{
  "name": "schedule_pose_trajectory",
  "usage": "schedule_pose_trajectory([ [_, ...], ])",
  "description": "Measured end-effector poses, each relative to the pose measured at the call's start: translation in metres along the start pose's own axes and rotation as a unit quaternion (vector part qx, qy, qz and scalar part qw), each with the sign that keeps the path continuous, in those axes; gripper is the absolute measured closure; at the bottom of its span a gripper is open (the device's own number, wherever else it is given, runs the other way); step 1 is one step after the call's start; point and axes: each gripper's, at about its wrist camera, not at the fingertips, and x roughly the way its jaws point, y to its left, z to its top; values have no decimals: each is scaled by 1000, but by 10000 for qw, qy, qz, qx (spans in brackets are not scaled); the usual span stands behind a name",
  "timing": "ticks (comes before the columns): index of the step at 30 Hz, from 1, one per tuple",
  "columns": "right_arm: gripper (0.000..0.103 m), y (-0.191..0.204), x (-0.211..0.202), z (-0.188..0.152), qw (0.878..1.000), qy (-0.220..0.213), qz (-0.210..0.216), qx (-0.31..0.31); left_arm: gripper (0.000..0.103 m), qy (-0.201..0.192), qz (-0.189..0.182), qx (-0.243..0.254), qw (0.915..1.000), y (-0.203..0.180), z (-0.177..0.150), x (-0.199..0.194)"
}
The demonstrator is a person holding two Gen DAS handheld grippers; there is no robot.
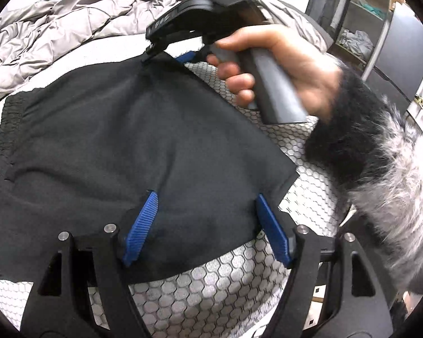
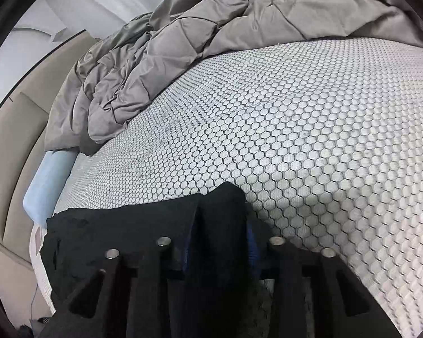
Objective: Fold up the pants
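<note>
A bed with a white honeycomb-patterned mattress cover (image 2: 296, 129) fills both views. A rumpled grey comforter (image 2: 183, 42) is heaped along its far side, spilling toward the far left, and a pale blue pillow (image 2: 46, 180) lies at the left edge just beside the comforter's near end. Beyond the bed on the right, in the left wrist view, stands an open shelf unit (image 1: 361, 28) with bundled cloth on its shelves.

The black pants (image 1: 121, 146) lie spread on the mattress cover, covering the middle and left of the left wrist view, with the ribbed waistband at the left and a squared edge at the right near side.

A fluffy black-and-grey sleeve (image 1: 380, 152) comes in from the right, and its hand (image 1: 282, 67) holds the grey handle of the right gripper (image 1: 169, 53) at the far corner of the pants. In the right wrist view a fold of black fabric rises between its fingers and the pads press on it, so it grips the pants.

The left gripper (image 1: 207, 225) hovers over the near edge of the pants with its blue fingers (image 1: 142, 225) spread wide apart; fabric lies beneath them but is not pinched.
</note>
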Motion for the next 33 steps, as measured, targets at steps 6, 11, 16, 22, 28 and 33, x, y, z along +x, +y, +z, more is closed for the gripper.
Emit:
schedule_pose_trajectory([
  [6,37,-8,-52,-43,9975,147,670,174,26,-445,-131,-985,9941,51,20,-39],
  [11,63,-21,-49,-87,9831,809,1563,497,26,-816,366,-1687,9816,98,21,-60],
  [16,92,-25,-55,-81,9848,507,1606,427,26,-731,624,-1932,9764,125,18,-53],
  [22,70,-10,-69,-55,9981,402,326,-323,26,-624,925,-1390,9840,108,35,-34],
  [28,70,32,-112,-85,9888,-388,266,-1416,40,-344,776,-243,9961,72,64,-1],
  [33,70,70,-74,-119,9715,362,308,-2322,86,167,559,-485,9971,96,60,32],
])
